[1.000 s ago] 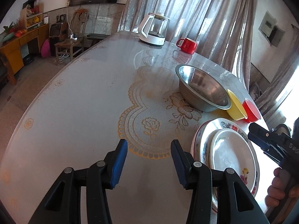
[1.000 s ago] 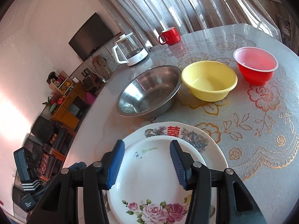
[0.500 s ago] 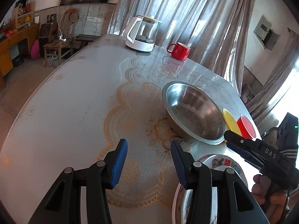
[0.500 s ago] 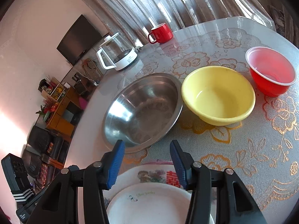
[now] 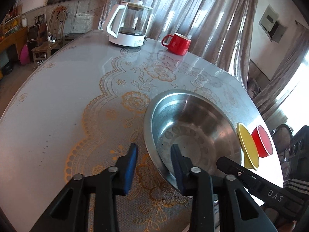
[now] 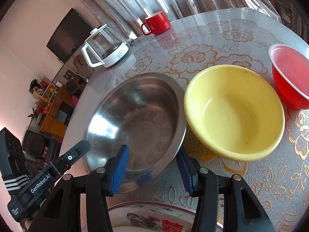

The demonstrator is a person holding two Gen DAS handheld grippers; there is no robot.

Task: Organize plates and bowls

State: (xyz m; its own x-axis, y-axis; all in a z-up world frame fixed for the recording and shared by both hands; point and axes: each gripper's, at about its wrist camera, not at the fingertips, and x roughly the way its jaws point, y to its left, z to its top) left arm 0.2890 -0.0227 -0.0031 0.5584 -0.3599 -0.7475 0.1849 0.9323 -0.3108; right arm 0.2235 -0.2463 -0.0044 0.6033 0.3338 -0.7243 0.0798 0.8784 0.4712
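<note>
A large steel bowl (image 5: pixel 195 133) sits on the lace-patterned table; it also shows in the right wrist view (image 6: pixel 139 123). A yellow bowl (image 6: pixel 233 112) and a red plastic bowl (image 6: pixel 289 77) stand to its right in a row. My left gripper (image 5: pixel 154 158) is open, its jaws straddling the steel bowl's near left rim. My right gripper (image 6: pixel 152 164) is open, its jaws straddling the bowl's near right rim. The rim of a flowered plate (image 6: pixel 158 218) shows at the bottom of the right wrist view, just behind the right gripper.
A glass kettle on a white base (image 5: pixel 131 25) and a red mug (image 5: pixel 176 42) stand at the table's far side by the curtains. The table edge (image 5: pixel 251 100) runs close behind the bowls on the right. A chair and cabinets stand off to the left.
Both grippers have moved forward from above the stacked plates to the steel bowl's near rim. The plates have dropped out of the left view and nearly out of the right.
</note>
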